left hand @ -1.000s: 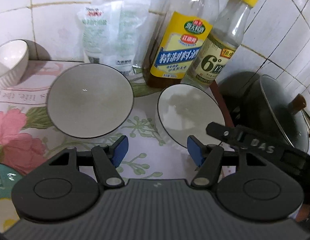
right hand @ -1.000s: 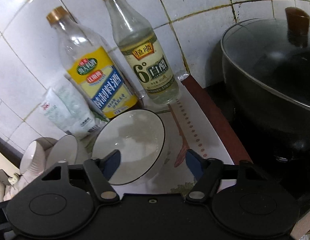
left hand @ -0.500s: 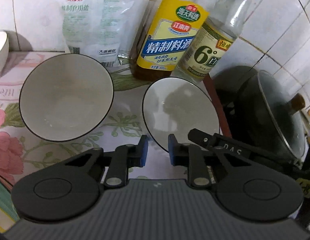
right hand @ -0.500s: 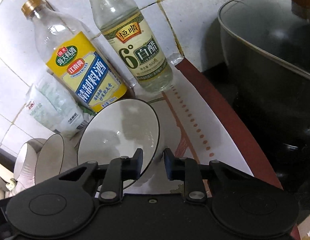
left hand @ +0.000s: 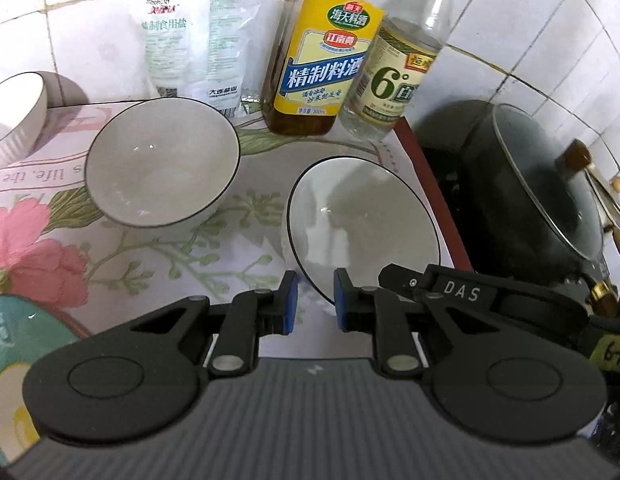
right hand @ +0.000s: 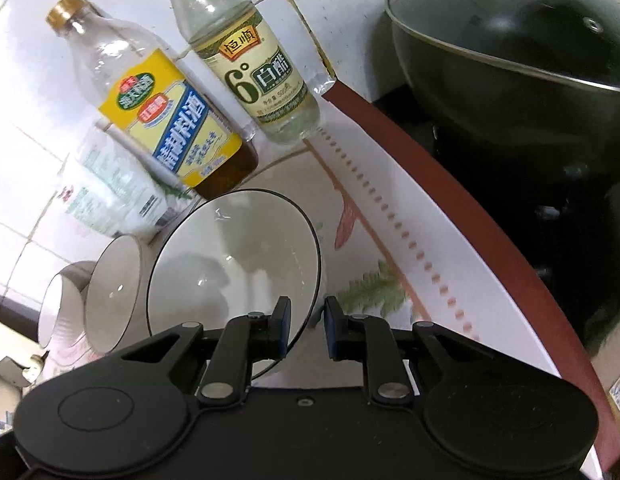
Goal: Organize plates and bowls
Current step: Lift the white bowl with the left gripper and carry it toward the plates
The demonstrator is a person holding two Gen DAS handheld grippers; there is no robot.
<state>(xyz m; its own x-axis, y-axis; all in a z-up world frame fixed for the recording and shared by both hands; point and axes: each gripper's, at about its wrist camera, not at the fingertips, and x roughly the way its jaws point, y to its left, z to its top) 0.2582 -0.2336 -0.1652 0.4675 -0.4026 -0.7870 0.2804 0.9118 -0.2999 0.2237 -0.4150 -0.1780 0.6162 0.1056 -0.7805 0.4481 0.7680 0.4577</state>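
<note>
A white bowl with a dark rim is tilted above the floral tablecloth. My left gripper is shut on its near rim, and my right gripper is shut on its rim from the right side. A second white bowl sits to the left on the cloth. A ribbed white bowl stands at the far left.
A cooking wine bottle, a vinegar bottle and a salt bag stand against the tiled wall. A black lidded wok sits right. A teal dish lies near left.
Both grippers went from wide open to shut on the right bowl's rim, and the bowl now tilts up. The left view pulled back slightly, so the ribbed bowl shows again.
</note>
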